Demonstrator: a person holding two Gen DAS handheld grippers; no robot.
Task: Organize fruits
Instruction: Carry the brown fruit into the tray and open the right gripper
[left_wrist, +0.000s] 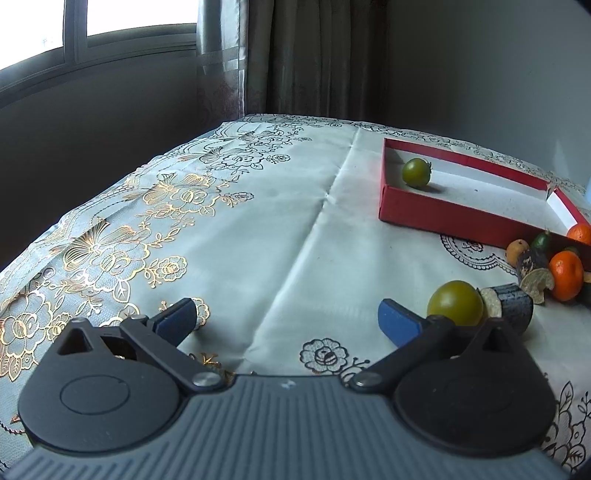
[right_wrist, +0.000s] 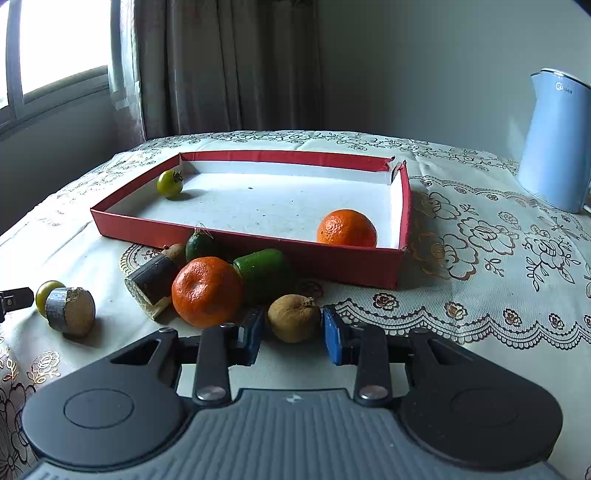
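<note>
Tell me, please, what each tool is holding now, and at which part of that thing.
The right tool is shut on the small brown fruit, its pads against the fruit's two sides. The left tool stands open and holds nothing.

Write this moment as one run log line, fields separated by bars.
right gripper: jaws shut on brown fruit | left gripper: jaws open, holding nothing | red box: one orange, one green tomato

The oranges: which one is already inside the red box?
The orange in the near right corner of the red box. The other orange sits outside, on the tablecloth among the piled fruit.
</note>
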